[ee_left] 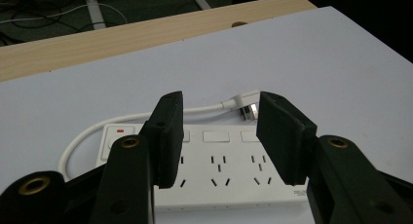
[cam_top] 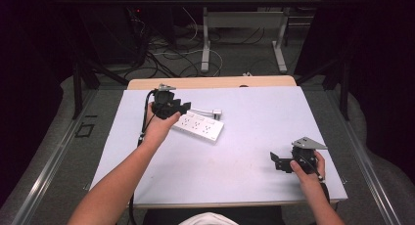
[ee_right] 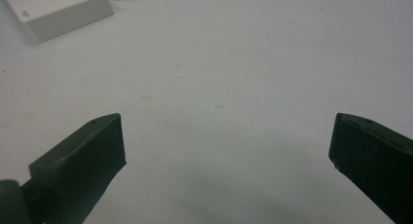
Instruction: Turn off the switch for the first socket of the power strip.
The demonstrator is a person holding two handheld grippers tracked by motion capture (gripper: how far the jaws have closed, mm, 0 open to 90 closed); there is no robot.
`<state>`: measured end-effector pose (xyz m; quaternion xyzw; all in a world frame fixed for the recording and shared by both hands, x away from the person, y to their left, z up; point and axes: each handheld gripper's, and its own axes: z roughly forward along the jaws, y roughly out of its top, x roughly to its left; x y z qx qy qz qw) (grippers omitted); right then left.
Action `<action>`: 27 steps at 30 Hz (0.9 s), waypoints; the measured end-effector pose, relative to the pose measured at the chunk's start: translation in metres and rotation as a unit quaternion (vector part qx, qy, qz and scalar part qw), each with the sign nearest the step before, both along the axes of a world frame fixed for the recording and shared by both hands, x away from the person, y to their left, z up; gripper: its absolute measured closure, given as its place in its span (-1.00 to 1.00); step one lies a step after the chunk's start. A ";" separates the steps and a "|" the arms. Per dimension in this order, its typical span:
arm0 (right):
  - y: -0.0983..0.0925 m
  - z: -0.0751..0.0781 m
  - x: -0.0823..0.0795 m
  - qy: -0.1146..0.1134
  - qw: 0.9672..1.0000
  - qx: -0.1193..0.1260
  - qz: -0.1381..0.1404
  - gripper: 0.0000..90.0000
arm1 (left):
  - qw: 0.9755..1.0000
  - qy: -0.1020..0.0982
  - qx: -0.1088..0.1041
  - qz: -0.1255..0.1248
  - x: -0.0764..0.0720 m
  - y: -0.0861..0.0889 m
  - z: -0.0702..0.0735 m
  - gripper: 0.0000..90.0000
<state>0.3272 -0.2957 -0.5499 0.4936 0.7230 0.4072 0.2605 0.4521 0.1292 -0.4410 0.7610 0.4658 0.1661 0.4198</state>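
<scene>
White sheeting covers most of the table (cam_top: 235,161), leaving a strip of pale wood (cam_top: 210,82) bare along the far edge — the same wood band runs across the top of the left gripper view. The sheet is smooth and matte, with a few faint smudges visible in the right gripper view. Beyond the table the room is dark: grey floor, a tangle of cables (cam_top: 161,54), and the metal legs of another desk (cam_top: 244,39) at the far side.

A white power strip (cam_top: 198,125) lies flat on the sheet, left of centre and toward the far half, angled so its right end sits nearer. Its white cord loops around the left end and runs behind it to a plug (cam_top: 215,112) lying on the sheet just beyond the strip's far side.

The left gripper (cam_top: 169,106) is held over the strip's left end by the left hand (cam_top: 159,127); its 2 jaws stand apart with nothing between them, framing the row of sockets — released, not touching the strip as far as I can tell.

The right gripper (cam_top: 288,161) sits near the table's right near corner, well apart from the strip, held by the right hand (cam_top: 308,168). Its jaws are spread wide over bare sheet.
</scene>
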 end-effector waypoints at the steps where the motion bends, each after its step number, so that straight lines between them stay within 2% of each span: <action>1: 0.000 0.000 0.000 0.000 1.000 0.000 0.000 -1.00 | 1.000 0.000 0.000 0.000 0.000 0.000 0.000 0.19; 11: 0.000 0.000 0.000 0.000 1.000 -0.004 0.003 -1.00 | 1.000 0.011 0.001 0.005 0.012 -0.003 0.000 0.30; 21: 0.000 -0.001 0.000 0.002 1.000 -0.003 0.002 -1.00 | 1.000 0.013 0.020 0.002 0.022 -0.005 -0.006 0.41; 27: 0.000 -0.001 0.000 0.000 1.000 -0.005 0.002 -1.00 | 1.000 0.010 0.021 -0.008 0.025 -0.008 -0.007 0.45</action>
